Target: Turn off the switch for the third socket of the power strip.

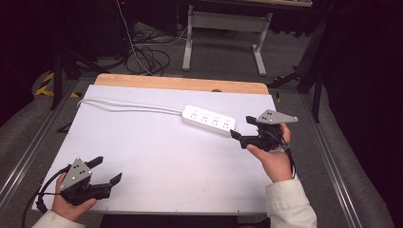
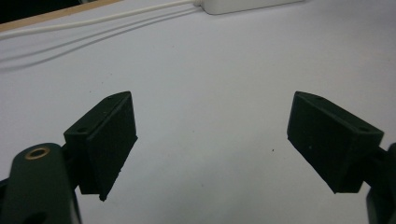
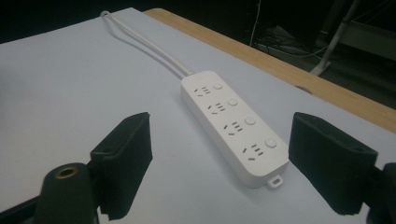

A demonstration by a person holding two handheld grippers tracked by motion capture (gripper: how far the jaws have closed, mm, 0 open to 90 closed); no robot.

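The left tool point(image 1: 103, 171) is hovering low over the near left corner of the table point(image 1: 157, 156), held in the person's left hand point(image 1: 66, 204), with its two black jaws standing wide apart and nothing between them. In the left gripper view, bare white table surface is showing between the jaws.

The right tool point(image 1: 241, 127) is sitting on the right side of the table, held in the person's right hand point(image 1: 271, 159), which is wearing a pale sleeve point(image 1: 290, 204). Its jaws are also spread wide and gripping nothing. They are pointing toward the near end of a white power strip point(image 1: 209, 119), just beside it but not touching.

The power strip point(image 3: 233, 126) is lying flat toward the far right of the table, showing four sets of sockets, each with a round button. Its white cord point(image 1: 128, 105) is running away to the left across the far part of the table.

A wooden edge point(image 1: 180, 83) is lining the far side of the table. Beyond it, cables point(image 1: 147, 57) are lying on a grey floor beside a metal stand point(image 1: 223, 33).
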